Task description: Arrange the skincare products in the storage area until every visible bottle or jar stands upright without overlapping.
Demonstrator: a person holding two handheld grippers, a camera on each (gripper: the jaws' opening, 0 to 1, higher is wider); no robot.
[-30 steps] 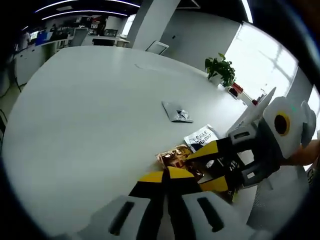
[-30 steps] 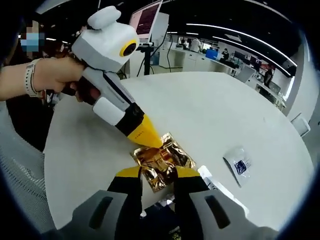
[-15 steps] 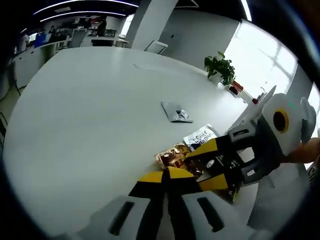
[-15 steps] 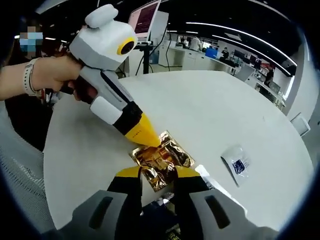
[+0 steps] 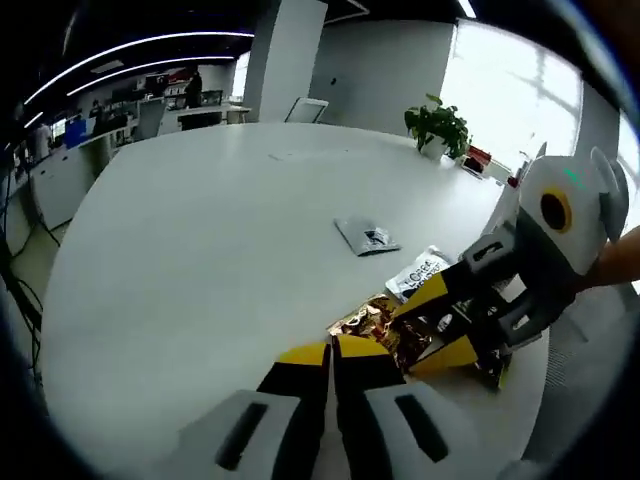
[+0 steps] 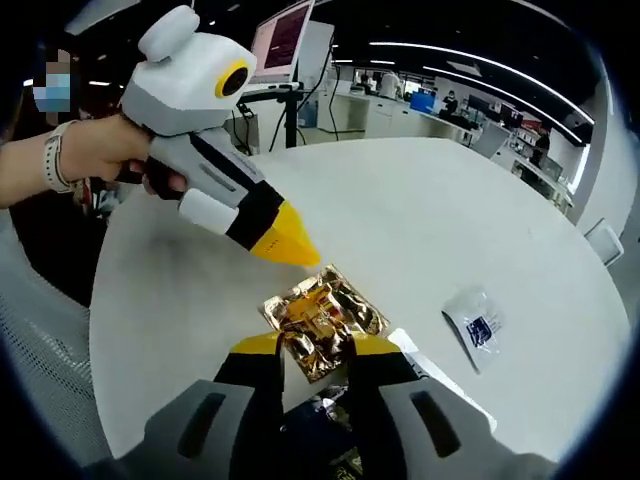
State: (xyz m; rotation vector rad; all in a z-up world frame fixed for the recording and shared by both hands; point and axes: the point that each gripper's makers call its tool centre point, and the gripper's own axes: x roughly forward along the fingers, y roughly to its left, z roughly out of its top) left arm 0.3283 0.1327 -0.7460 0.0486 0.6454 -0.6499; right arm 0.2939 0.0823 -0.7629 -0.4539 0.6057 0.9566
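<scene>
Table [image 5: 200, 250] comes first, big, round and white, taking up most of both views. Next biggest is the left gripper [image 6: 300, 250], coming in from the upper left of the right gripper view with a hand [image 6: 110, 150] holding it; its yellow jaws are pressed together with nothing between them, and the tip hangs just above the gold packet [image 6: 322, 320]. The right gripper [image 5: 445, 325] comes in from the right of the left gripper view. Its jaws stand a little apart with the near end of the gold packet between them, but I cannot tell if they are squeezing it. A white packet [image 5: 420, 273] lies flat just beside the gold one. A small grey packet [image 6: 478, 325] lies flat near the right of the right gripper view. I think the task has hardly begun, because everything lies flat and no bottle or jar stands up.
</scene>
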